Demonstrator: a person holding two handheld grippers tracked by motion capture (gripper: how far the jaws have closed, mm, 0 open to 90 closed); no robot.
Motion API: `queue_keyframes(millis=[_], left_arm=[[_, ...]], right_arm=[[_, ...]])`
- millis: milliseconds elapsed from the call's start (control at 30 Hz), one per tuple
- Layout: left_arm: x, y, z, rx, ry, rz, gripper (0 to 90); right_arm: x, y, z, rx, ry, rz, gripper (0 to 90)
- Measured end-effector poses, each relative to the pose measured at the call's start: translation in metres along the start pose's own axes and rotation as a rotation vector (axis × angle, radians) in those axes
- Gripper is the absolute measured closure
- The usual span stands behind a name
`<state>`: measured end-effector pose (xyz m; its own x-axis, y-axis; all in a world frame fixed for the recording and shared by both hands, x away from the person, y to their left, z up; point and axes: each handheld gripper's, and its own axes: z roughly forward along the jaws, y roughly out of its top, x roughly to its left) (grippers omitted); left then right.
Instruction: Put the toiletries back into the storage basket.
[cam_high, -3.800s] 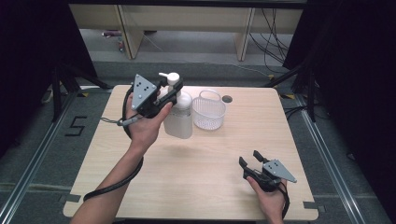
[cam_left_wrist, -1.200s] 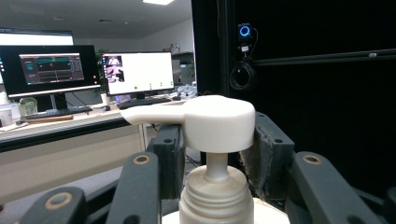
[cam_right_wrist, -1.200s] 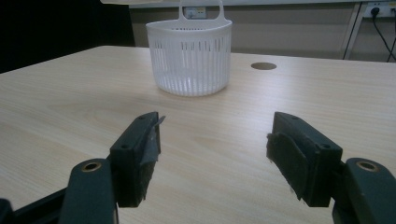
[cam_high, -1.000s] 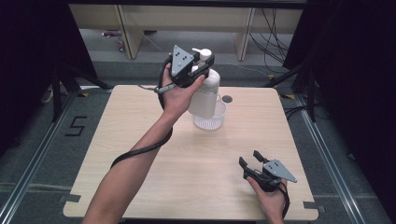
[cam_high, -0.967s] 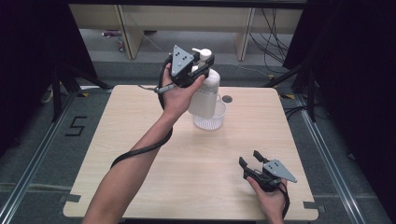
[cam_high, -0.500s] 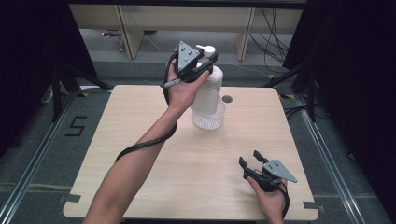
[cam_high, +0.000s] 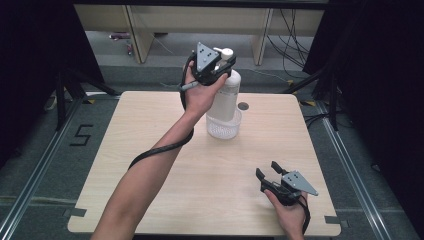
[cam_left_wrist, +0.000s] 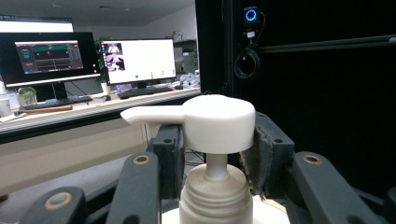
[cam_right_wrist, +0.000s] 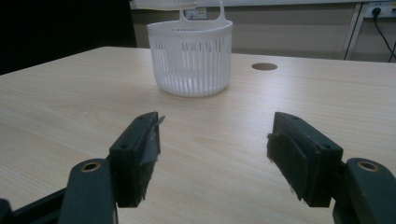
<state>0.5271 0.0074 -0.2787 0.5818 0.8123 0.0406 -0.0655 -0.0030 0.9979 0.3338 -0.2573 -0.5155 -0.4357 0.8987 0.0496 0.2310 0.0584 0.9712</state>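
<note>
While the left gripper (cam_high: 216, 70) grips the bottle (cam_high: 226, 100) upright by its neck, the basket (cam_high: 223, 126) lies directly below (far side); right gripper (cam_high: 268, 172) is open, approx. idle.

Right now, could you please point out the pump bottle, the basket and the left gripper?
Pump bottle (cam_high: 227, 97), high view, white body.
Basket (cam_right_wrist: 191, 56), right gripper view, slatted front wall.
Left gripper (cam_left_wrist: 212, 154), left gripper view, between the fingers at the bottle's neck.
</note>
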Motion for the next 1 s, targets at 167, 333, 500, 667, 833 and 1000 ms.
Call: queue_keyframes(millis=[167,333,500,667,833,1000], left_arm=[[0.001,-0.003,0.005,0.014,0.003,0.000,59.4],[0.001,-0.007,0.008,0.028,0.005,0.001,59.4],[0.000,-0.010,0.011,0.037,0.003,-0.002,59.4],[-0.001,-0.011,0.014,0.042,0.000,-0.001,59.4],[-0.001,-0.013,0.016,0.050,-0.003,-0.002,59.4],[-0.001,-0.016,0.018,0.058,-0.002,0.010,59.3]], right_arm=[[0.000,0.000,0.000,0.001,0.000,-0.002,33.9],[0.001,0.000,0.000,0.003,0.013,0.027,33.8],[0.000,0.000,0.000,-0.001,0.001,0.002,33.7],[0.000,0.000,0.000,-0.002,0.002,0.000,33.7],[0.000,0.000,0.000,0.002,-0.003,-0.005,33.6],[0.000,0.000,-0.001,0.004,0.000,-0.004,33.4]])
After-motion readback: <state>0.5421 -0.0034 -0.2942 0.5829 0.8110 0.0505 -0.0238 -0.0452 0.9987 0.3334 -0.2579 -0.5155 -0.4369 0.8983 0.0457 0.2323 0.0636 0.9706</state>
